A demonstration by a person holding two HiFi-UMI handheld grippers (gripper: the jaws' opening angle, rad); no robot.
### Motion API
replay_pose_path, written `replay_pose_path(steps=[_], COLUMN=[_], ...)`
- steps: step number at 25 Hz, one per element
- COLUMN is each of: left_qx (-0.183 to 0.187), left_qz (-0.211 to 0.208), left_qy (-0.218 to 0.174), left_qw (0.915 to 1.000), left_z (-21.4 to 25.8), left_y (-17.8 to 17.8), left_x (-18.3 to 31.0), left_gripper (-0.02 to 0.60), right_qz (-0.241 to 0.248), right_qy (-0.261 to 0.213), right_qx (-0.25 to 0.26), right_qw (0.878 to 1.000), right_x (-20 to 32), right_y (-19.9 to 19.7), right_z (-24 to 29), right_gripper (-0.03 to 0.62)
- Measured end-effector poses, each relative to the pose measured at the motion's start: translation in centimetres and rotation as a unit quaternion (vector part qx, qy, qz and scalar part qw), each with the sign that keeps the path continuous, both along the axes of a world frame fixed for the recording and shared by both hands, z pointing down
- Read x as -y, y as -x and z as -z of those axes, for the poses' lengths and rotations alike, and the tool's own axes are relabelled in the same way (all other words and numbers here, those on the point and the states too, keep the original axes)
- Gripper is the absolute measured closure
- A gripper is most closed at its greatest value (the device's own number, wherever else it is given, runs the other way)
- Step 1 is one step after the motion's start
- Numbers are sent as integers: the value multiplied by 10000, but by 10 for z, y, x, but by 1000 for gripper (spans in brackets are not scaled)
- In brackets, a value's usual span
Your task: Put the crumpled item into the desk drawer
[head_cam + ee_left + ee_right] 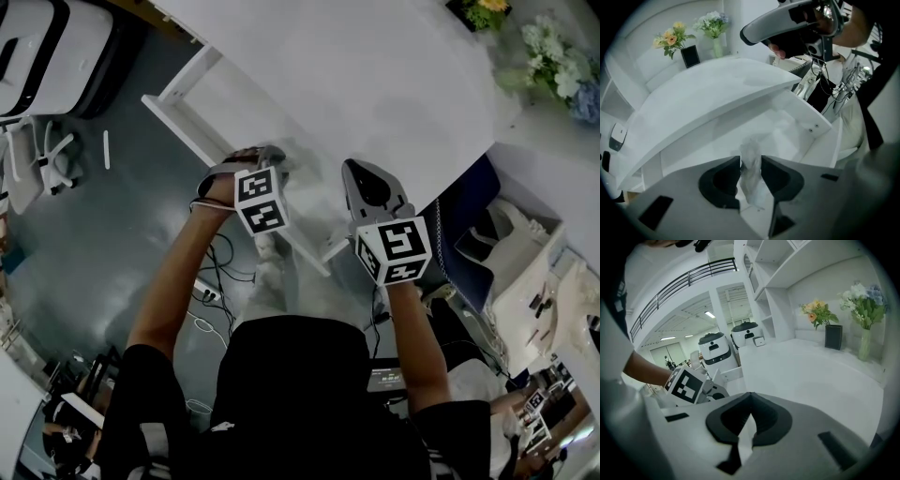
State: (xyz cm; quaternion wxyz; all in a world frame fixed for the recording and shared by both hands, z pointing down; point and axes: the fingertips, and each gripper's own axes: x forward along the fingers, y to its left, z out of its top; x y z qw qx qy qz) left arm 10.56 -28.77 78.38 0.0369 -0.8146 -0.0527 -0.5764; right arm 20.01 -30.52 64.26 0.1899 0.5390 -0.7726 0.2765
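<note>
Wad point(751, 180) sits pinched in left tongs point(751, 159), drawer point(806, 119) just beyond them; light and clingy, it may stick or drift outside. Right tongs point(750, 398) closed, empty.

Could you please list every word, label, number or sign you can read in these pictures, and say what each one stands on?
No readable text in any view.
Left cube: black-and-white square marker patterns, no letters or numbers.
Right cube: the same kind of patterns.
Black frame: plain dark face, nothing to read.
White machines: any marks are too small to read.
</note>
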Motion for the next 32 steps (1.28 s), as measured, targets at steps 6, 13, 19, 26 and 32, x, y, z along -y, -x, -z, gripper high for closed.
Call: replay_pose_path(steps=[6,13,19,26,32], left_qx=[13,12,-52,-151,-274], left_qz=[25,67,153,189,427], left_qy=[56,114,62,96,116], left_qw=[10000,9999,9998,9997,9986], left_z=[-7,-10,-7,2,17], left_y=[2,3,3,1,-2], left_x=[0,3,8,9,12], left_gripper=[448,448,448,449,453], right_qz=[-27,-36,-47,-98,-67], right_qy=[38,73,63,48,28], right_qx=[-10,-16,-36,-73,-145], right_qw=[10000,10000,10000,9999,9999], right_x=[3,4,5,2,-4], right_y=[-2,0,2,3,4], right_z=[-4,-8,-6,1,7], right_gripper=[600,600,600,600,600])
